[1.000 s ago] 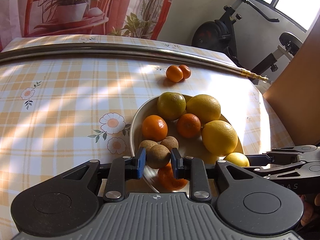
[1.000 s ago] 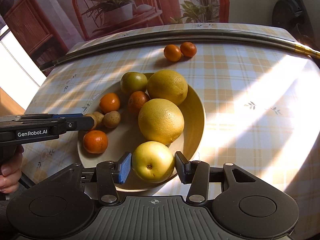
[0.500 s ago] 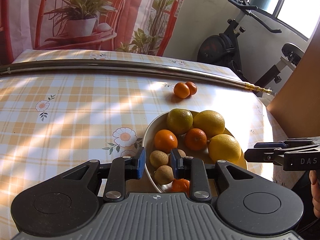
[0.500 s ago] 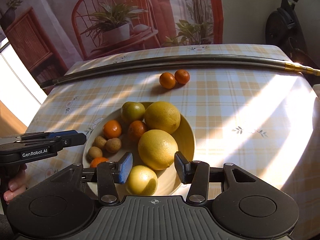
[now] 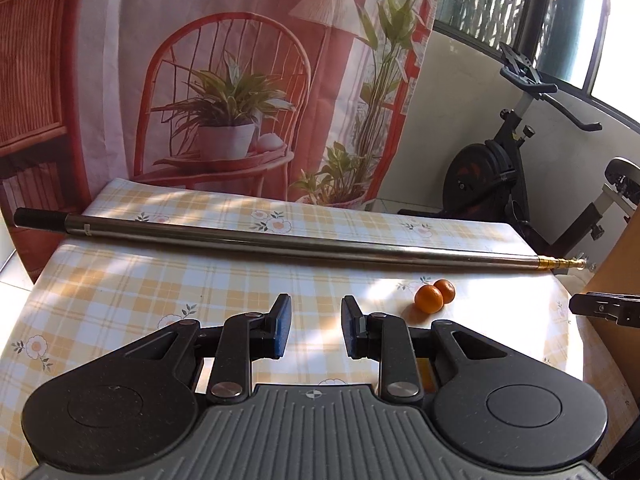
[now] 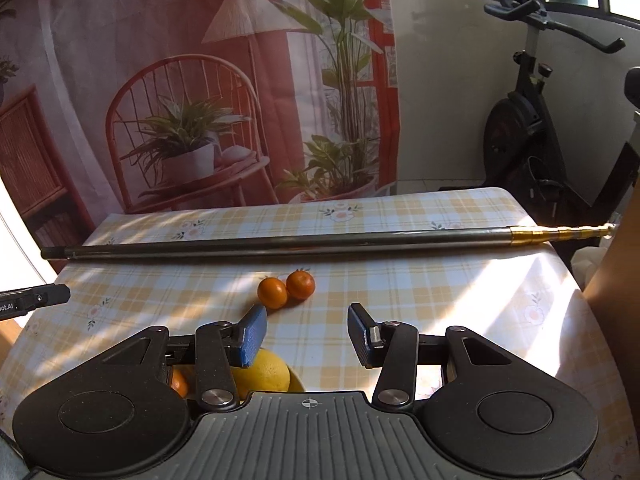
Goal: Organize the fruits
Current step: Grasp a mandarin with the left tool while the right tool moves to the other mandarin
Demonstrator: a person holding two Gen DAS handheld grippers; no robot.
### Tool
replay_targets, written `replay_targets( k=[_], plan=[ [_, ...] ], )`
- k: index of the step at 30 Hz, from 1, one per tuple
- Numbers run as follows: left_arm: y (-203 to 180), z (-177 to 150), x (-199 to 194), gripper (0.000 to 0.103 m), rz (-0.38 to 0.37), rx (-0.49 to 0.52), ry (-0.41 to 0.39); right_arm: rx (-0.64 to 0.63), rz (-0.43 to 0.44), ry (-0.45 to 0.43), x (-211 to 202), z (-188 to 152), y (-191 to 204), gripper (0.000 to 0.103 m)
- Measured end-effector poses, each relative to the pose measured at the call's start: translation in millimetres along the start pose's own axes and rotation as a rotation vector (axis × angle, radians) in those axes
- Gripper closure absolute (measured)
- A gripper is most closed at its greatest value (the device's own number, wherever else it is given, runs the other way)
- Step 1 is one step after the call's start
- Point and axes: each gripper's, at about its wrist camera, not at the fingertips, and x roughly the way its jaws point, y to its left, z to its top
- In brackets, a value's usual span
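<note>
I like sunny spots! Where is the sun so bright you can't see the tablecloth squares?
Right wrist view: the tablecloth washes out white on the right, beyond the two small oranges. Left wrist view: a white glare patch sits just left of them; the window is blown out too.

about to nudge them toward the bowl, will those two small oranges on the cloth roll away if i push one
Probably: the two small oranges are round and sit loose on the flat tablecloth, so a push likely sends one rolling. They appear to touch, so nudging one may shift both. The metal pole behind them might stop a roll that way.
</note>
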Motion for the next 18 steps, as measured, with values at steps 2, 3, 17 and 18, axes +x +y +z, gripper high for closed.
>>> replay_targets(
  k=[2,3,17,18],
  plan=[
    [0,8,-2,0.075,0.017,0.009,-0.017,0.012,-0.011,-0.018,2,5,-6,0.060],
    [0,10,-1,0.075,0.024,0.012,-0.018,0.017,-0.017,-0.022,4,7,-8,0.060],
    [-29,22,39,0.075,-0.028,0.106,0.081,0.073,-0.034,0.028,43,-6,-36,0.060],
    [-34,22,45,0.075,-0.044,0.111,0.090,0.076,-0.031,0.035,46,-8,-37,0.060]
  ],
)
